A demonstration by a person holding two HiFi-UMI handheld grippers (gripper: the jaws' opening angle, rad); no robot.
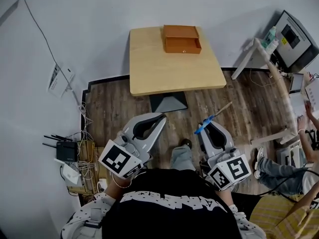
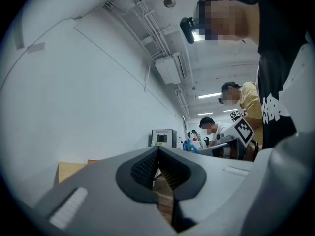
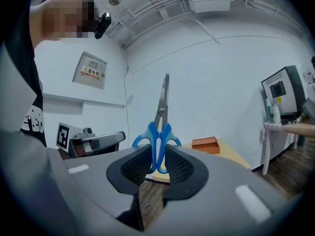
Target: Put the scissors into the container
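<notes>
My right gripper (image 1: pixel 206 125) (image 3: pixel 157 157) is shut on the blue handles of the scissors (image 1: pixel 218 112) (image 3: pixel 159 128). Their closed metal blades stick out past the pads, upward in the right gripper view. It is held low, near my body, short of the wooden table (image 1: pixel 169 71). The container, an orange open box (image 1: pixel 182 39) (image 3: pixel 205 144), sits at the table's far edge. My left gripper (image 1: pixel 160 118) (image 2: pixel 157 151) is beside the right one, shut, with nothing between its pads. The right gripper (image 2: pixel 231 140) with the scissors also shows in the left gripper view.
The table stands on a dark pedestal base (image 1: pixel 168 102) over wood flooring. A router and cables (image 1: pixel 66 151) lie on the floor at the left. A white desk with a monitor (image 1: pixel 294 34) and seated people (image 1: pixel 279 169) are at the right.
</notes>
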